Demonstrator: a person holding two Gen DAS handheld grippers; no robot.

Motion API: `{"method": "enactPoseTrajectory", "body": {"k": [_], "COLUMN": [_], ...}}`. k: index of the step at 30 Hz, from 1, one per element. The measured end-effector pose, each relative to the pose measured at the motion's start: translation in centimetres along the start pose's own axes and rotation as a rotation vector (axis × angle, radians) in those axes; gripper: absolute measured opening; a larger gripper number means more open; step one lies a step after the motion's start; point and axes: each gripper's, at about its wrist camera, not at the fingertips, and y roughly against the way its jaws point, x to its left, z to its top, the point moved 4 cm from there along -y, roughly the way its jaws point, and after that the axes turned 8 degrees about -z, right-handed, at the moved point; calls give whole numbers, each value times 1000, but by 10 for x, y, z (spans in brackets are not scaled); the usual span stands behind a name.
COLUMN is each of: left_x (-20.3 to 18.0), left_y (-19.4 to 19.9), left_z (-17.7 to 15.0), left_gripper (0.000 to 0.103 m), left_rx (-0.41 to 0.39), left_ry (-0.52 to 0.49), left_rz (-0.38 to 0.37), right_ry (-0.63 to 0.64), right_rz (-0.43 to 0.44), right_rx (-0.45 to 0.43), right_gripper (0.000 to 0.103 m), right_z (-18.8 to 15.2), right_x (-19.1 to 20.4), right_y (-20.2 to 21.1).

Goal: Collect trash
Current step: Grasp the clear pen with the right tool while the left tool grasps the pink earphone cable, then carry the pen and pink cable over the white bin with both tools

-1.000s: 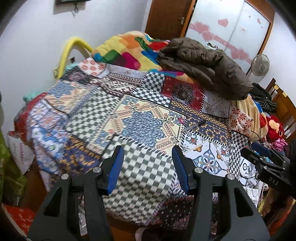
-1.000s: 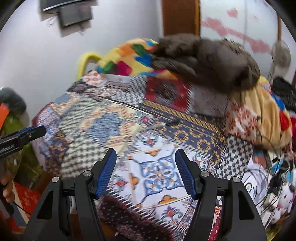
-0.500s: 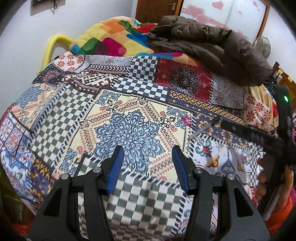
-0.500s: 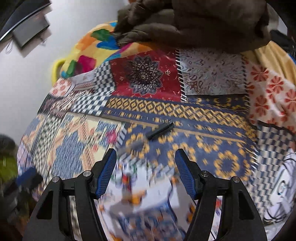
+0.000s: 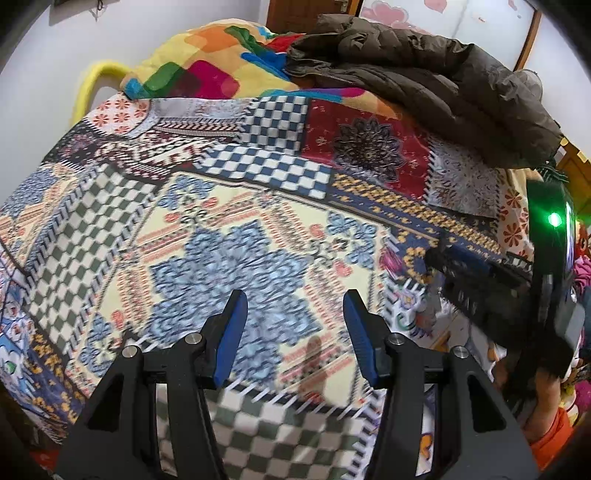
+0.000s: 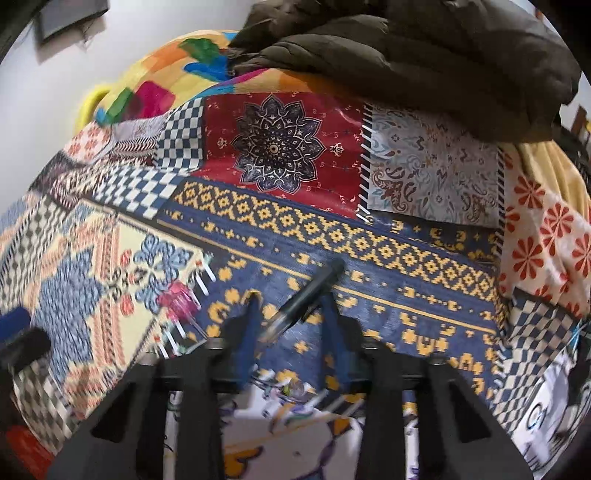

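Now, your left gripper (image 5: 293, 314) has its jaws spread wide and holds nothing; both blue pads hang over the blue flower patch of the quilt (image 5: 155, 229), touching nothing you can see. Your right gripper (image 6: 290, 314) is blurred, but its jaws stand parted with a narrower gap, and one pen (image 6: 301, 301) lies slanted between the pads, its dark cap end poking out past the fingertips toward the yellow-diamond band. Whether the pads touch the pen you cannot tell through the blur; it looks to rest on the quilt rather than being pinched. In the left wrist view that gripper (image 5: 439, 266) shows at the right edge, tips down on the navy strip, a green light glowing on its body, and your hand (image 5: 535, 402) in an orange sleeve behind it; the pen itself is not clear there. Count two grippers, one pen, one brown jacket (image 5: 424, 77), one bright multicolour blanket (image 5: 207, 70). The surface is a bed under a patchwork quilt of checkers, florals, a red medallion square and a paisley square. At the bed's far left a yellow rail (image 5: 88, 85) curves up against a white wall; the jacket lies heaped on the blanket at the far end, with a wooden door (image 5: 310, 14) and a pale panel with pink hearts (image 5: 443, 14) behind it.
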Motion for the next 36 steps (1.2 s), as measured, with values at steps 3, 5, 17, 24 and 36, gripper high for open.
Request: {"method": "enactPoseTrajectory", "body": {"k": [3,5,17,24,36], "left_x": [-13,-23,-77,-100,-105], "left_y": [-10,-18,-49,-73,-81], "left_z": [6,9,-1,0,-3], "left_gripper": [53,53,53,41,3], "left_rx": [2,15,91,106,146], "left_ry": [7,13,-45,-64,-23], "left_rz": [-32,-63,-139,-124,-111], "right_ry": [41,41,42,23,4], "right_rz": [31,70,150,164,181], "right_rx": [6,17,16,15,3], "right_gripper": [10,10,9,10,10], "right_z": [-5,-8,-33,-28,-27], "right_x": [-9,-17,-68,-67,-58], "right_y": [4,7,33,30,38]}}
